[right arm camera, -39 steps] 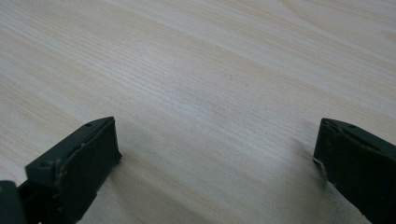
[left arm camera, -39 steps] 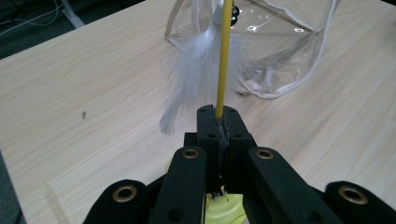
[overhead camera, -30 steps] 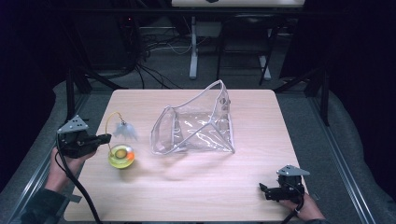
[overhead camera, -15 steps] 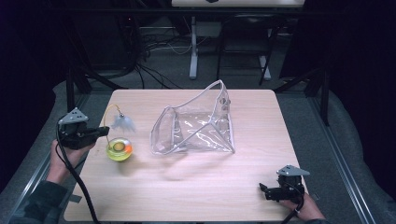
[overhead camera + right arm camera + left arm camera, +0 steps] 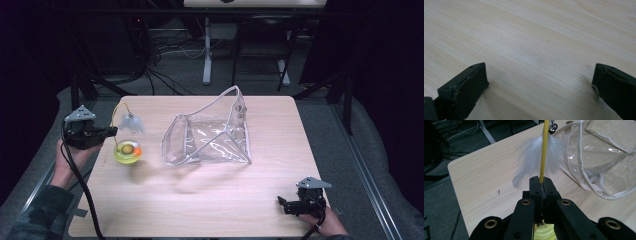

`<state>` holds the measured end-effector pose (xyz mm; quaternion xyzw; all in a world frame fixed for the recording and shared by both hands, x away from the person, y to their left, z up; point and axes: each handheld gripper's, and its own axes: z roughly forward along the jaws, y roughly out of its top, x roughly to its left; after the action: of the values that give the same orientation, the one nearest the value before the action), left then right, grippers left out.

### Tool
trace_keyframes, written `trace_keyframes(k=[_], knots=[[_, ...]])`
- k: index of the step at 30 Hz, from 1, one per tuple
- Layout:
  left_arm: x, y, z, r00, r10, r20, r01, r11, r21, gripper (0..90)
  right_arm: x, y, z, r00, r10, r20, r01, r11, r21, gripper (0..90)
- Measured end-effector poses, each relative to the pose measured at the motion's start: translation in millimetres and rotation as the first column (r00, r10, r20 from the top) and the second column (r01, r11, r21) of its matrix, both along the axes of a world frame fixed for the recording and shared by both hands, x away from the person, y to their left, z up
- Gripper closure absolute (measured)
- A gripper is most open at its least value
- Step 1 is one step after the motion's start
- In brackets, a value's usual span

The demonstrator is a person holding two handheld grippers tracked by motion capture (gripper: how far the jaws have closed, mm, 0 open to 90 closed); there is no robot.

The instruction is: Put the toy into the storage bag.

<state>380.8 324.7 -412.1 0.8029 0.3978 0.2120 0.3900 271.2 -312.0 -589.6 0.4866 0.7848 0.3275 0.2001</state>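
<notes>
The table (image 5: pixel 200 200) is bright but the room behind is dark. The clear bag (image 5: pixel 210 135) shines, maybe from a light above.

Light wood-grain table (image 5: pixel 200 210) with rounded corners, lit from above, on grey carpet floor (image 5: pixel 340 125). Room behind is dark; a white stand leg (image 5: pixel 206 55) and loose cables (image 5: pixel 170 47) on the floor past the far edge, black frame legs (image 5: pixel 82 85) at the left and more at the right. A pale desk edge (image 5: pixel 255 3) shows at the very top.
</notes>
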Motion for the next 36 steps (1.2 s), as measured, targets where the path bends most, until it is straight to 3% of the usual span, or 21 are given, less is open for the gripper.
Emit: trace_keyframes(k=[27,36], knots=[[21.7,-15.3,33.3,0.9991,-0.012,0.040,0.012,0.9999,0.012,88.8,-0.3,-0.8,0.4,1.0000,0.006,-0.003,-0.006,1.000,-0.011,0.0],[27.1,-19.2,48.8,0.9972,-0.007,0.074,0.006,1.0000,0.007,88.8,-0.4,-0.8,0.4,1.0000,0.006,-0.004,-0.006,1.000,-0.011,0.0]])
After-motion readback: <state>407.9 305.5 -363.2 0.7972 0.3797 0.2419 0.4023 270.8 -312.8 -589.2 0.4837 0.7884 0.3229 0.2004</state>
